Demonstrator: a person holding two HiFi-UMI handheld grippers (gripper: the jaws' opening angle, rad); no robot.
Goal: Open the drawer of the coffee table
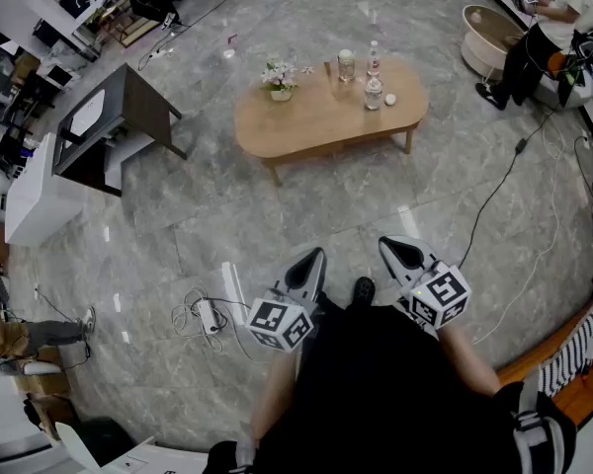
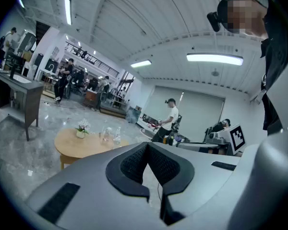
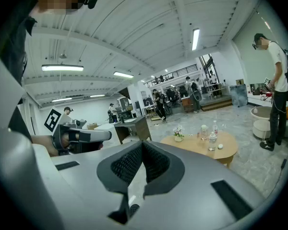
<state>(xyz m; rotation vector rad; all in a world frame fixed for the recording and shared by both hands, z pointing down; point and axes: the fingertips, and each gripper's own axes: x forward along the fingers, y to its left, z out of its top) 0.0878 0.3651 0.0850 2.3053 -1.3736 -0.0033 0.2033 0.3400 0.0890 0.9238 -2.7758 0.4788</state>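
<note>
Both tools are held low in front of the person, side by side, each tilted a little downward. The left hand-held gripper (image 1: 313, 256) is clenched, its dark ribbed pads meeting at the tips with nothing between them. The right hand-held gripper (image 1: 388, 246) is clenched the same way and is also empty. Their noses lean slightly toward each other, and a black shoe (image 1: 363, 289) shows on the floor (image 1: 227, 215) between them. A marker cube (image 1: 280, 324) sits at the back of the left one and another cube (image 1: 440, 296) at the back of the right.

The worktop (image 1: 316, 121), a low oval wooden coffee table, stands ahead of both grippers and well apart from them. In the left gripper view it lies to the left of the jaws, and in the right gripper view to the right of them. Its drawer cannot be made out in any view. On its far side stand a flower pot (image 1: 280, 79), a jar (image 1: 346, 65) and two bottles (image 1: 374, 75), with a small white thing (image 1: 390, 99) beside them.

Farther left of the left gripper is a dark desk (image 1: 128, 112). A power strip (image 1: 210, 316) with coiled cable lies on the floor just left of that gripper. Far ahead and right of the right gripper, a person (image 1: 549, 28) stands beside a white tub (image 1: 486, 30).
</note>
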